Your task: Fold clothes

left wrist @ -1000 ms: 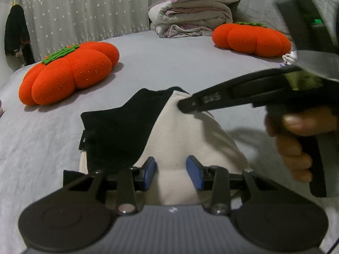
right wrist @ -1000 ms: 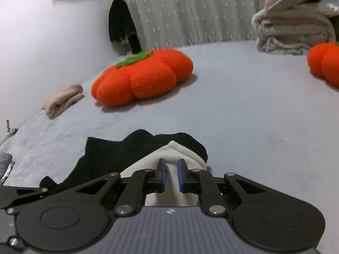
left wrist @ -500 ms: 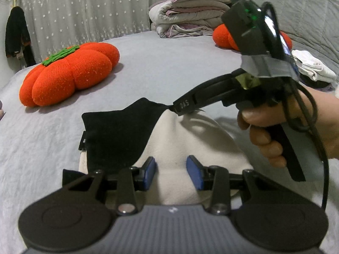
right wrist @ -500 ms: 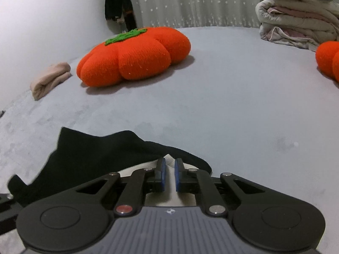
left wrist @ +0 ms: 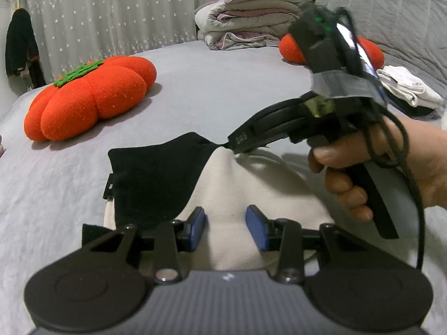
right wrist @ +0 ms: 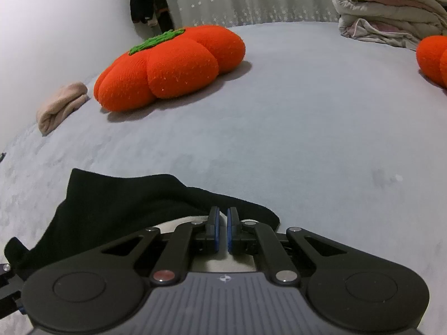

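A black and cream garment (left wrist: 156,178) lies on the grey bed (left wrist: 218,89). My left gripper (left wrist: 225,224) hovers over its near cream part with its blue pads apart and nothing pinched. In the left wrist view my right gripper (left wrist: 233,146) comes in from the right, held by a hand (left wrist: 377,162). Its tips are shut on the garment's far edge, where black meets cream, and the cloth pulls up into a small peak there. In the right wrist view the right gripper (right wrist: 222,229) has its pads almost together over the black cloth (right wrist: 117,212).
Two orange pumpkin cushions (left wrist: 89,97) (left wrist: 290,47) sit on the bed. Folded quilts (left wrist: 251,19) are stacked at the back and folded white clothes (left wrist: 405,86) lie at the right. A rolled beige cloth (right wrist: 61,106) lies at the left near the wall.
The right gripper dropped toward the garment's far edge and its jaws closed on the cloth. The left gripper stayed where it was.
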